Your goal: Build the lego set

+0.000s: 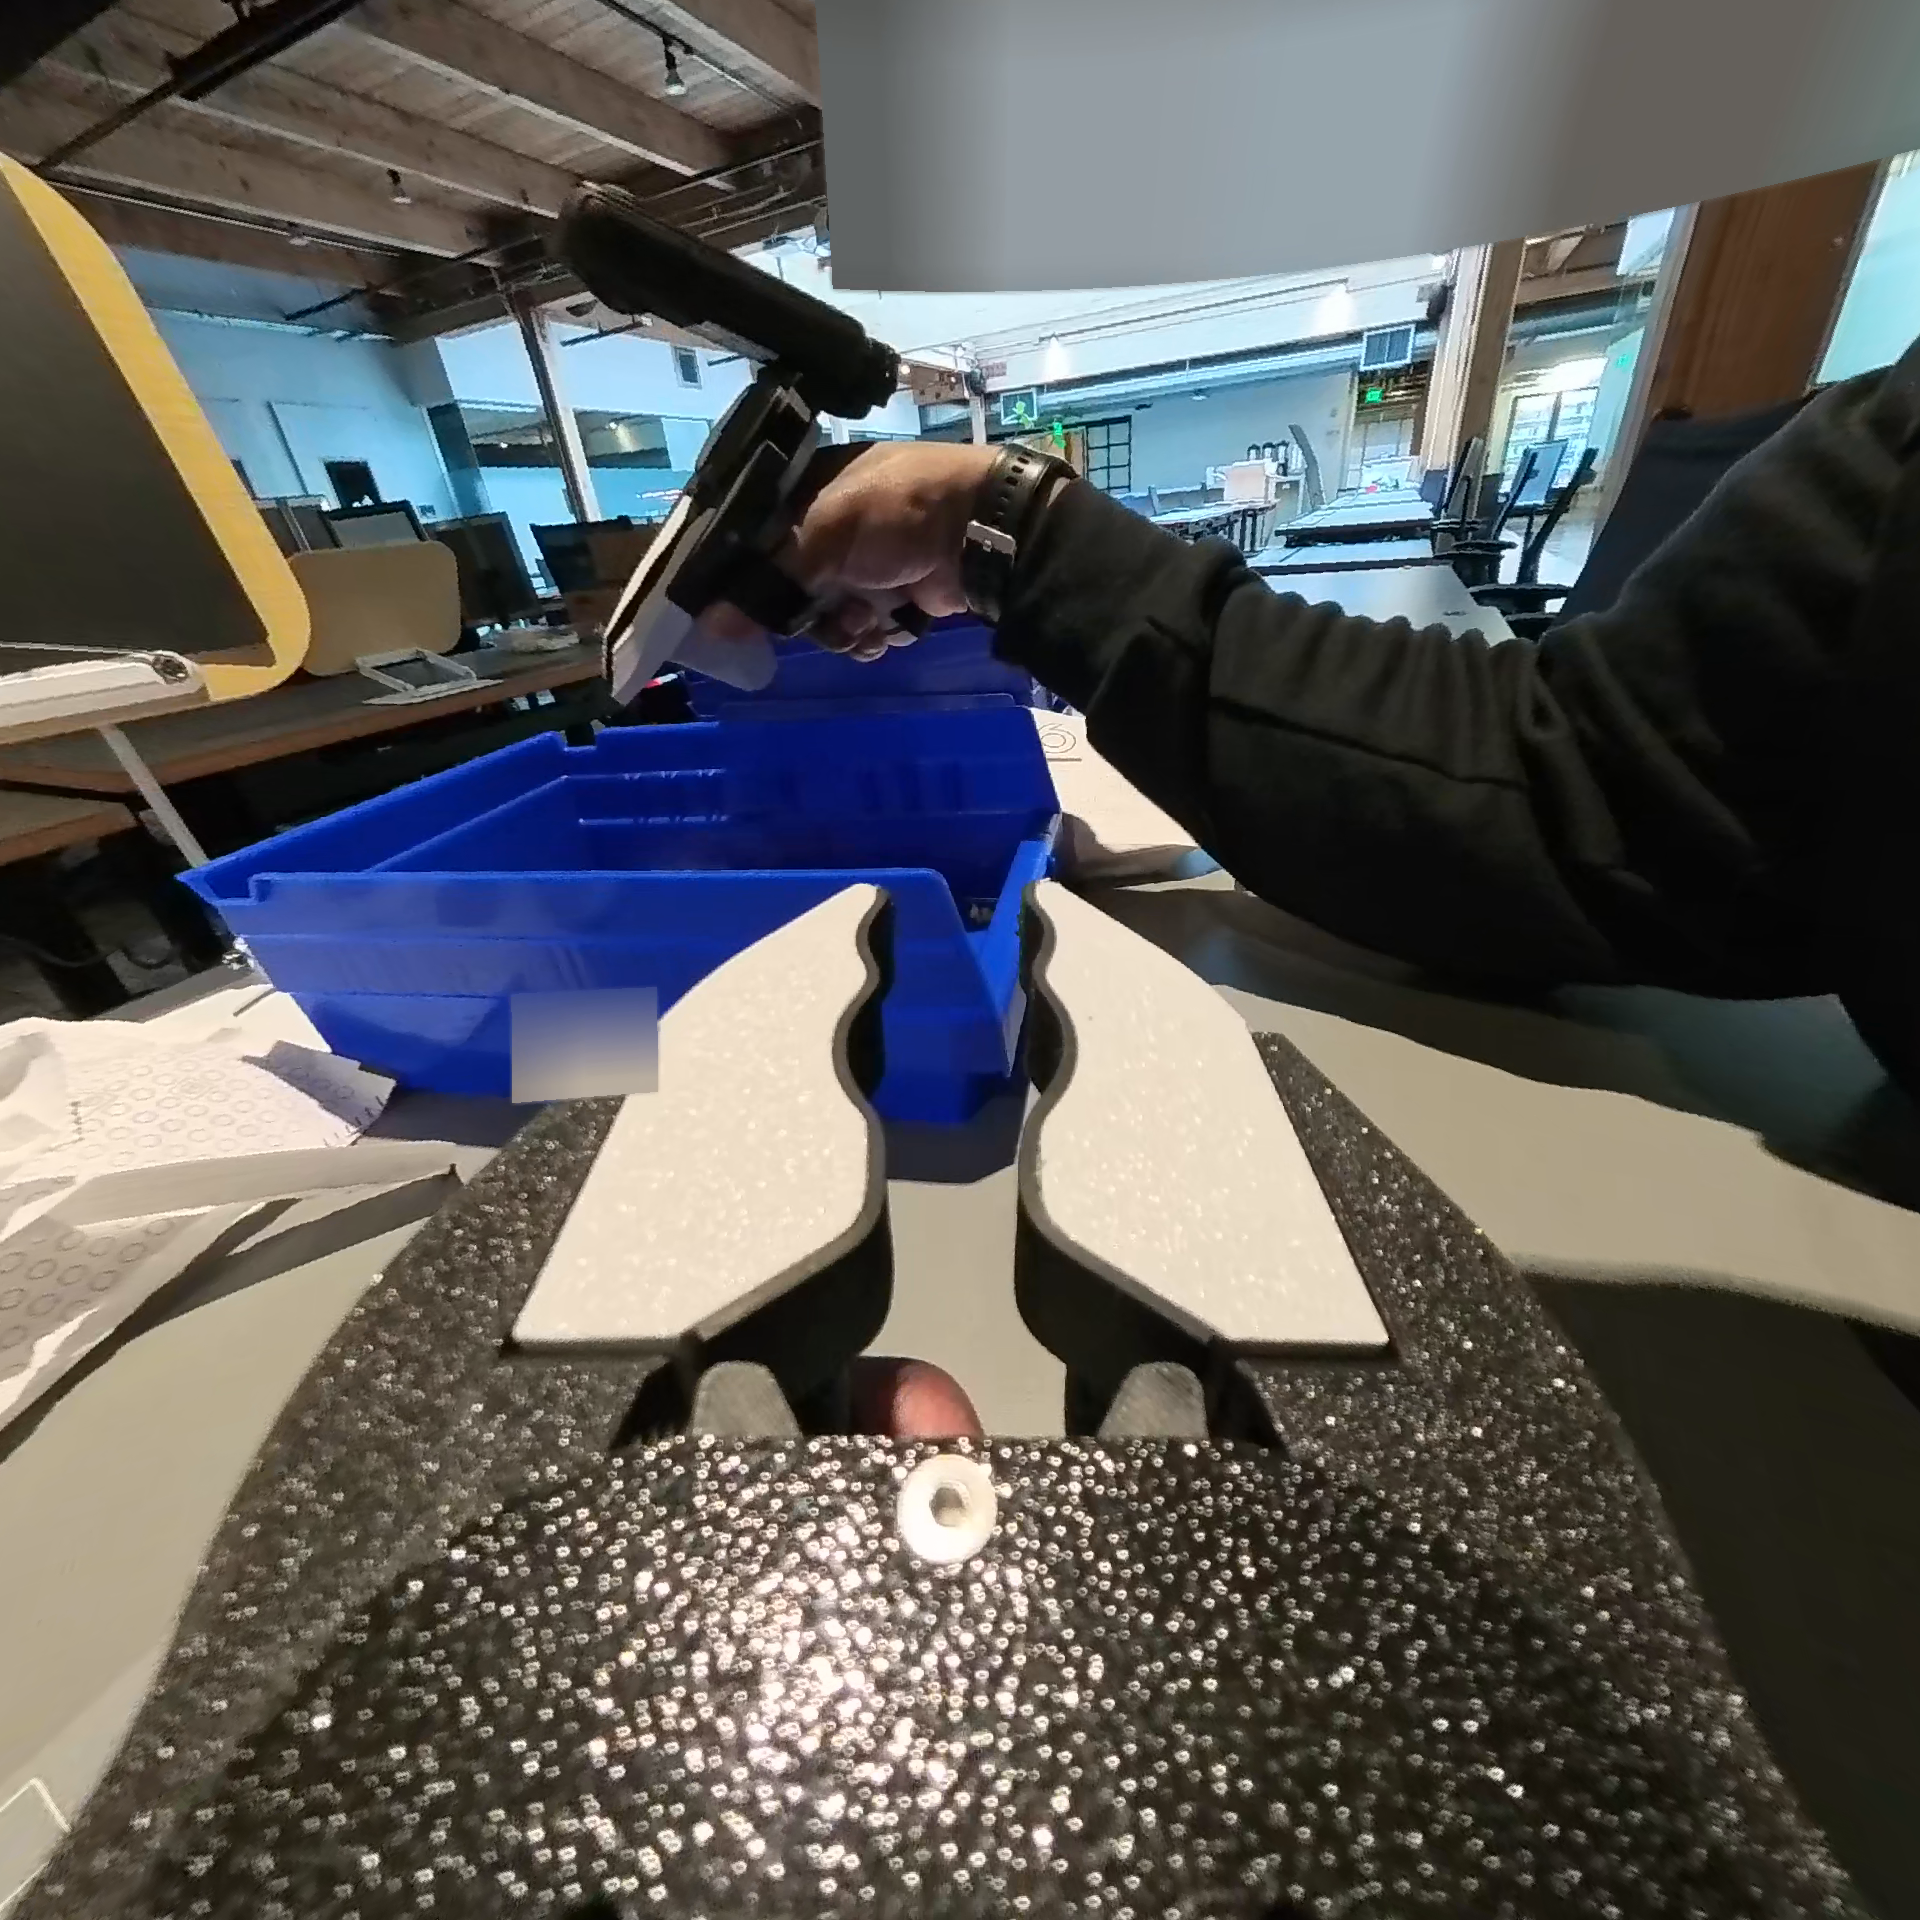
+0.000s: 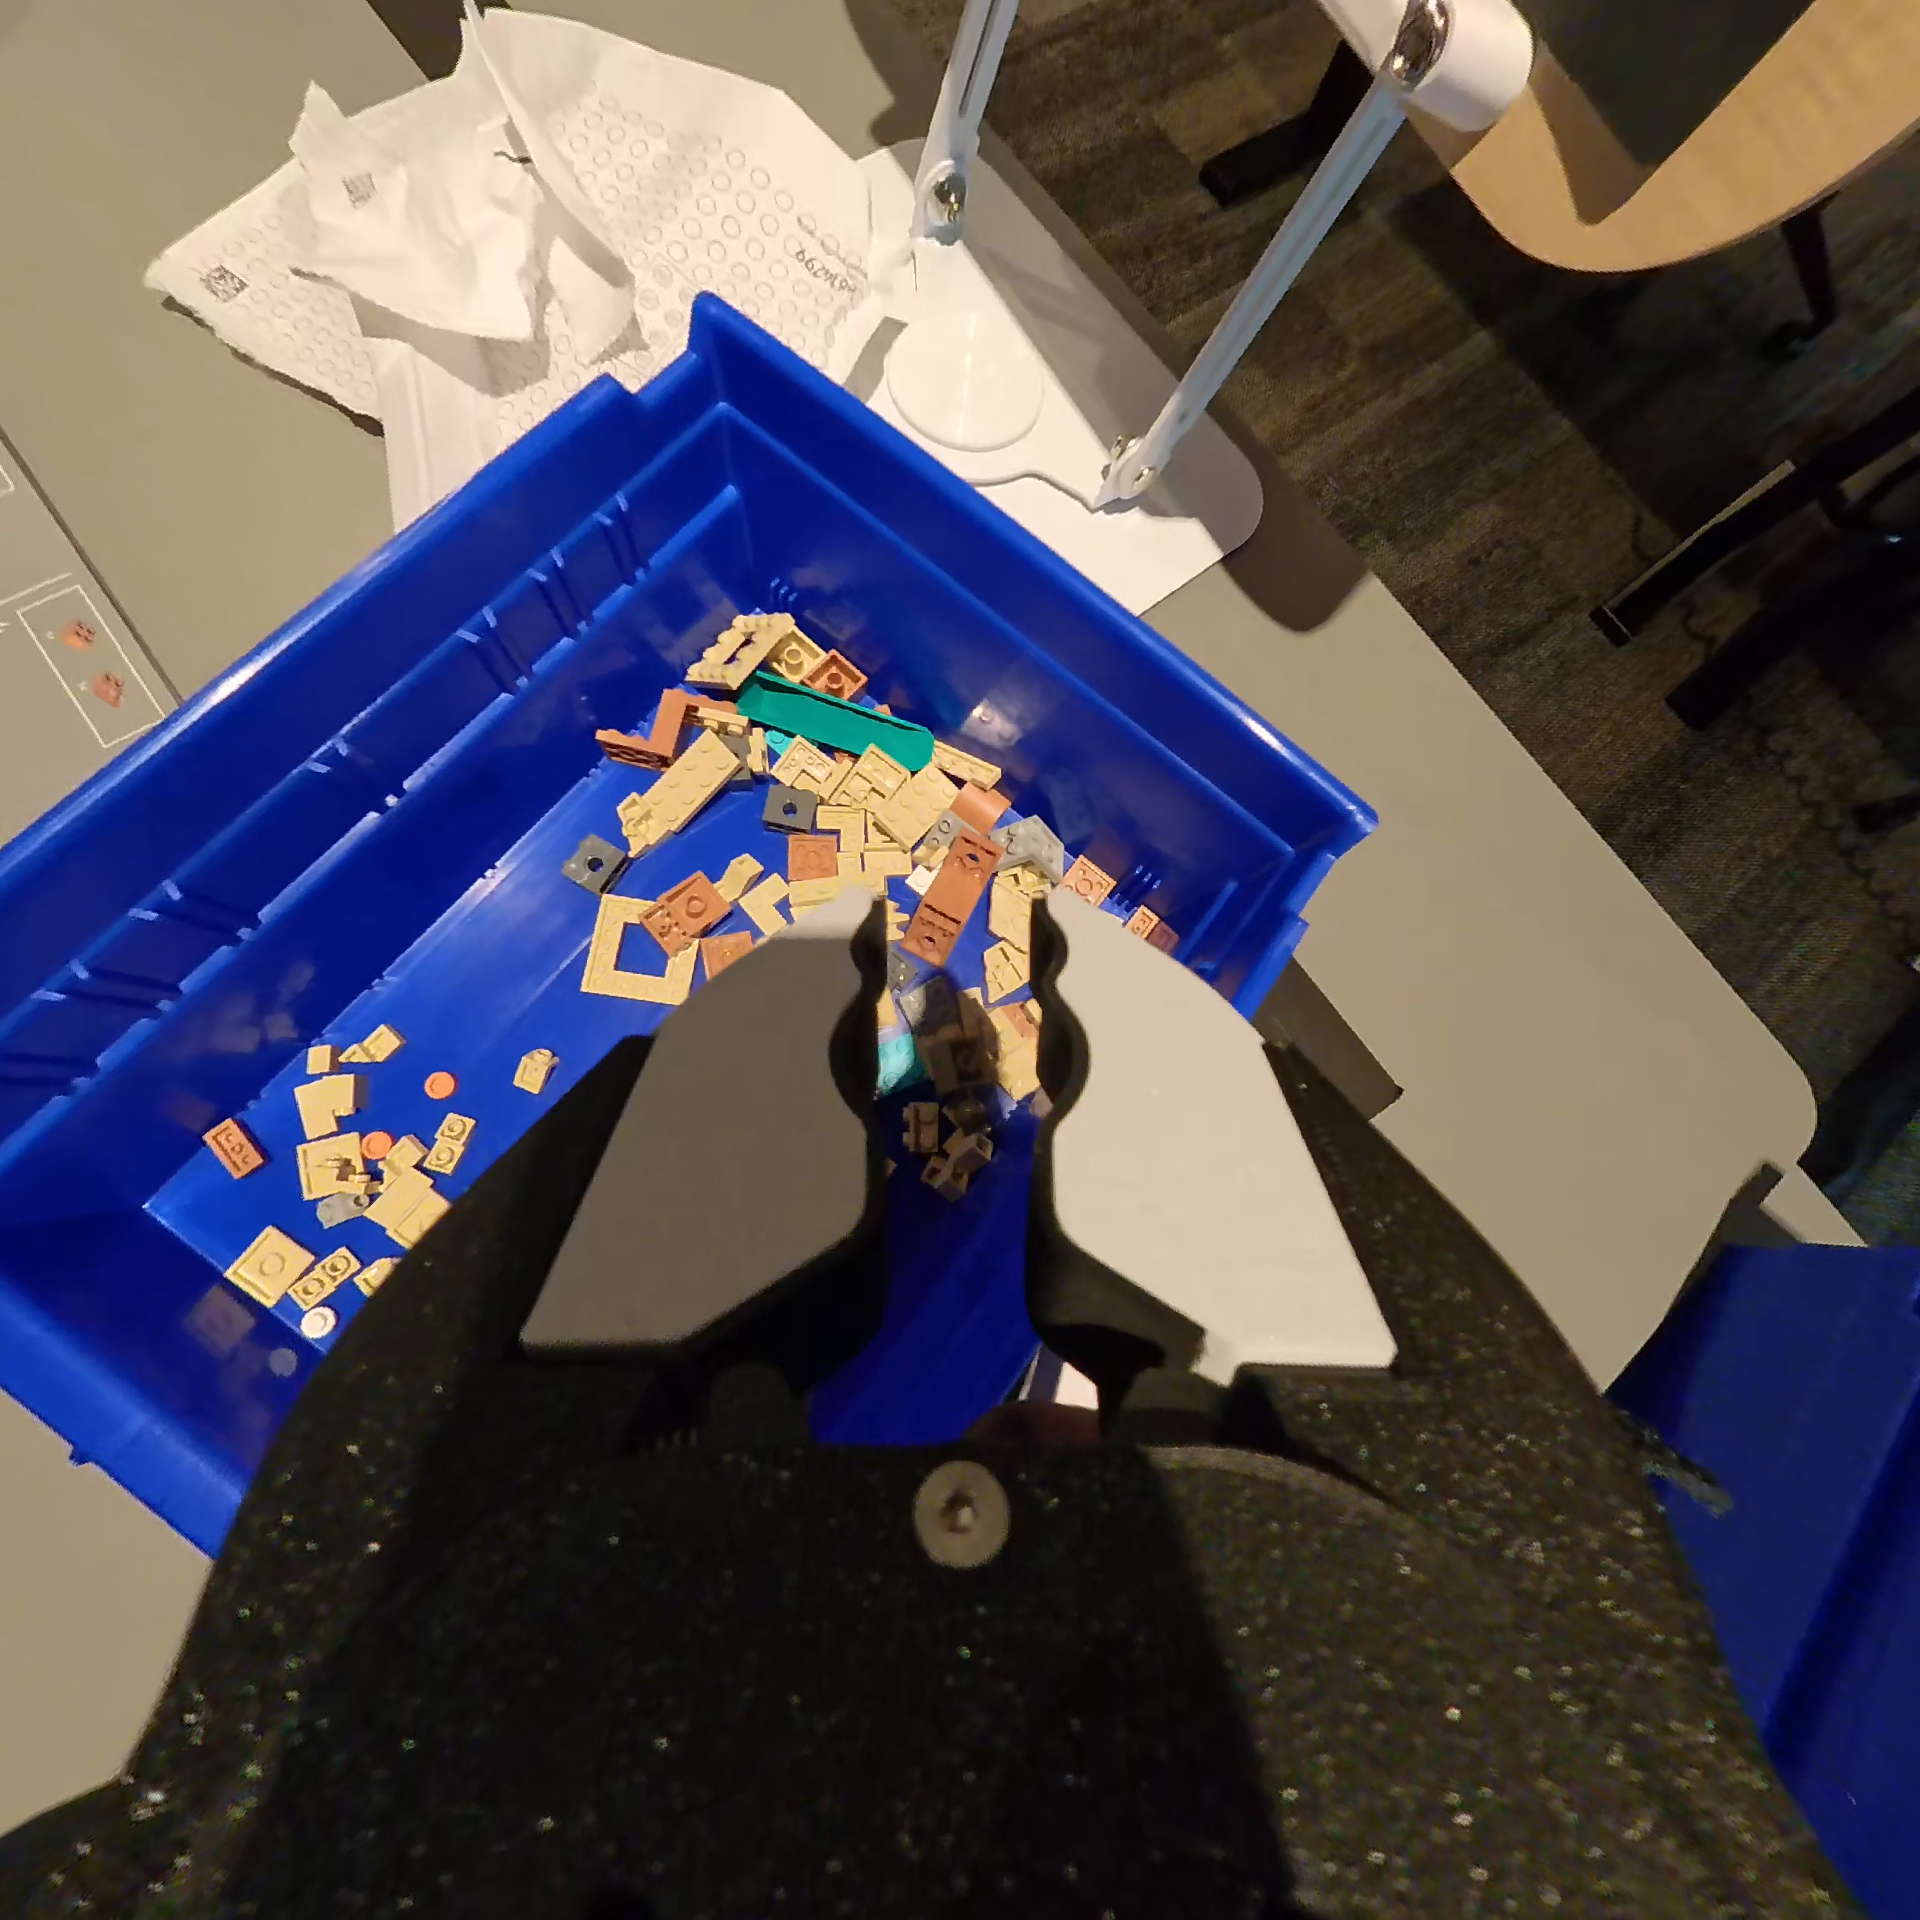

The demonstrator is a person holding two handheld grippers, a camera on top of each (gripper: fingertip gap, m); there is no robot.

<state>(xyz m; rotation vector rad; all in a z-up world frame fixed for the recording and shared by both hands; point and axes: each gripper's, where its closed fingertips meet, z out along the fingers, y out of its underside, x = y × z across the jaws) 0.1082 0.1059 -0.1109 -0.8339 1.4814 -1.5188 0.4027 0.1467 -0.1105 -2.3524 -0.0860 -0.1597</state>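
Grey table (image 2: 1455, 790) carries everything; the blue bin (image 2: 343, 831) is taken as landmark. Torn white paper bags (image 2: 499, 208) printed with a stud pattern lie on the table beyond the bin's far wall, and a white lamp base (image 2: 966, 384) stands just past the bin's far corner. An instruction sheet (image 2: 62, 644) lies at the bin's left. A second blue container (image 2: 1808, 1455) shows beside the bin's near right corner. Right gripper (image 2: 956, 920) hangs over the bin, tilted down toward its floor, fingers apart with nothing between them. Left gripper (image 1: 956, 904) sits low outside the bin's near wall, aimed level at it, fingers likewise apart and empty. Lego pieces (image 2: 831, 821) lie loose on the bin floor: a dense pile toward the right end below the right gripper, a thinner scatter (image 2: 353, 1153) toward the near-left corner. Mostly tan plates, some brown and grey, one long teal piece (image 2: 836, 717) at the far side of the pile, a tan square frame (image 2: 634, 961) just left of it. Judgement: pieces are light, rigid, smooth plastic; thin plates lying flat will skid on the slick bin floor. Best taken across two opposite side edges, choosing an outlier from the scatter, since pile pieces overlap and neighbours would be dragged along.
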